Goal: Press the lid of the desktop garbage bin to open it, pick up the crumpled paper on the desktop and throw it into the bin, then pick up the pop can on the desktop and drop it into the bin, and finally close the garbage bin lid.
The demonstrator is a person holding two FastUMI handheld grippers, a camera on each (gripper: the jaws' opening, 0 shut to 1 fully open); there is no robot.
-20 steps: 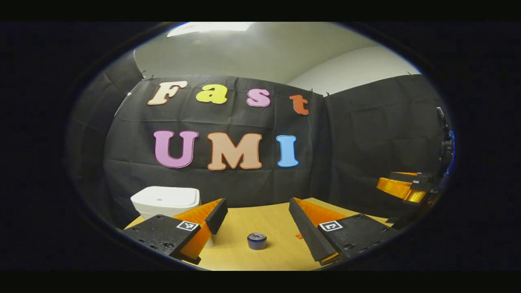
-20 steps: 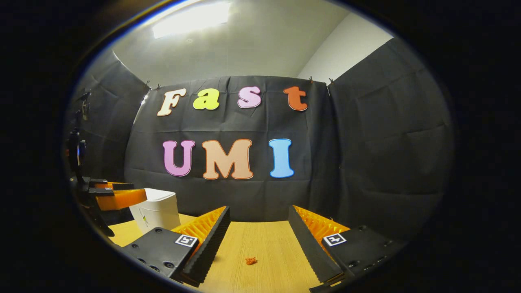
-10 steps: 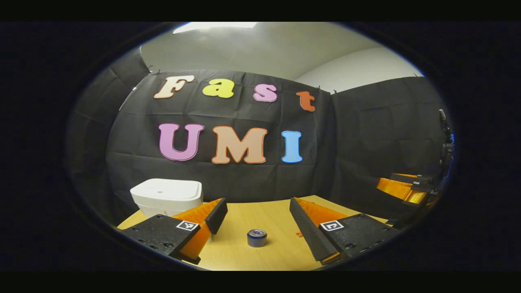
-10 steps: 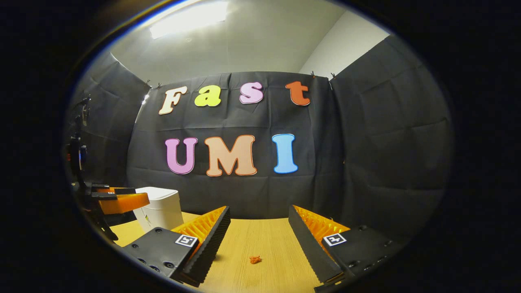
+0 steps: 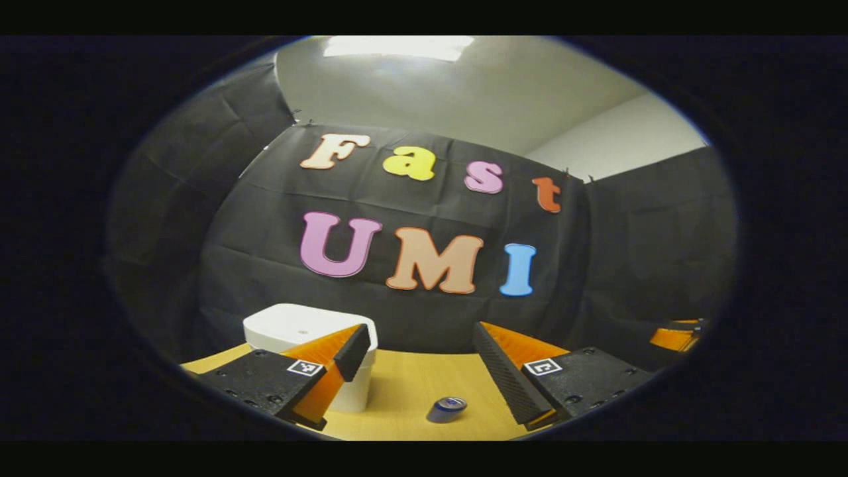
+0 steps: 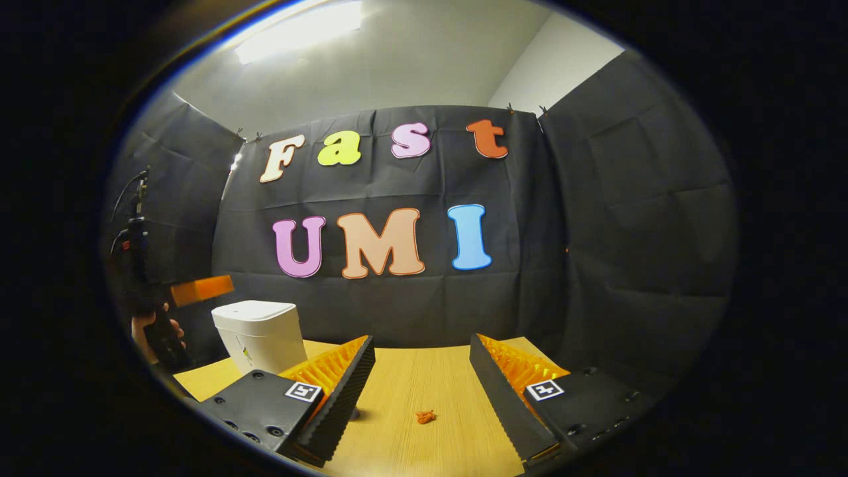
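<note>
Nearest in the left gripper view, the left gripper has its two fingers spread wide apart with nothing between them but bare desktop. Just past the fingers, between them and slightly right of centre, the pop can sits on the wood, leaning in this tilted view, its top end facing the camera. Further off on the left stands the garbage bin, white, with its lid down; the tip of the left finger overlaps its right front corner in the picture, so part of the bin's wall is hidden behind it. At the far right edge of that view a small piece of the other tool shows, too little to read. In the right gripper view, the right gripper is likewise opened wide and holds nothing. On the desktop between its fingers, a little way ahead, lies the crumpled paper, small and orange, with open wood all round it. Beyond and to the left is the bin, closed, standing near the table's far left part. Left of the bin and higher than its lid, a hand grips the handle of the left tool, whose finger reaches toward the bin without touching it.
</note>
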